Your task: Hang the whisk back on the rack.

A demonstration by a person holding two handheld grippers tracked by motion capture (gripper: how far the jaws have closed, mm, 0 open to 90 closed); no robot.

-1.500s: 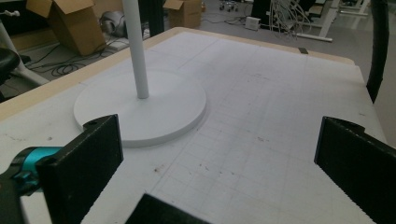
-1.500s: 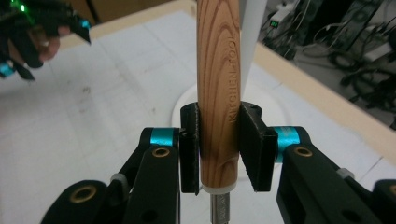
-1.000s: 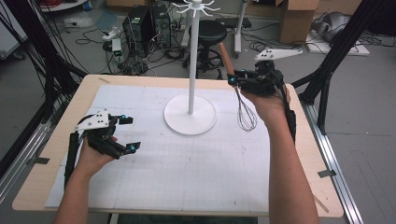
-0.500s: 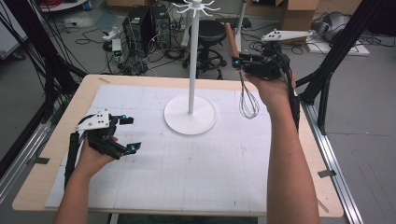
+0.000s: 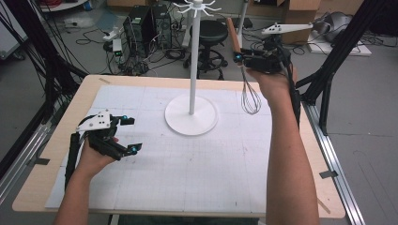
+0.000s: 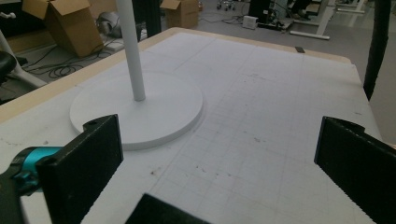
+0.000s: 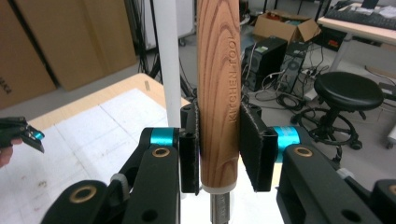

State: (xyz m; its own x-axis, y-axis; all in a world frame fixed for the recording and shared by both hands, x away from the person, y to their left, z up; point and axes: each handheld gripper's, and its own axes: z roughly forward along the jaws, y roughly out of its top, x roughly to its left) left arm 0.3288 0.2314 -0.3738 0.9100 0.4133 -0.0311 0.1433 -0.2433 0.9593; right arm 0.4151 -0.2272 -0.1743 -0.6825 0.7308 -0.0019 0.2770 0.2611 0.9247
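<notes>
Even, diffuse indoor light from overhead, no hard shadows. Only faint soft shadow round stand base (image 5: 191, 115) and under my left gripper (image 5: 123, 135) on table (image 5: 211, 178). White mat bright, near washed out, grid lines faint in high view. High view soft, low detail, slight blur. In left gripper view my near jaws dark, slightly fuzzy, mat beyond clear. In right gripper view whisk handle (image 7: 218, 88) sharp, wood grain and lettering readable; background room softer. Mild bending at frame edges.
</notes>
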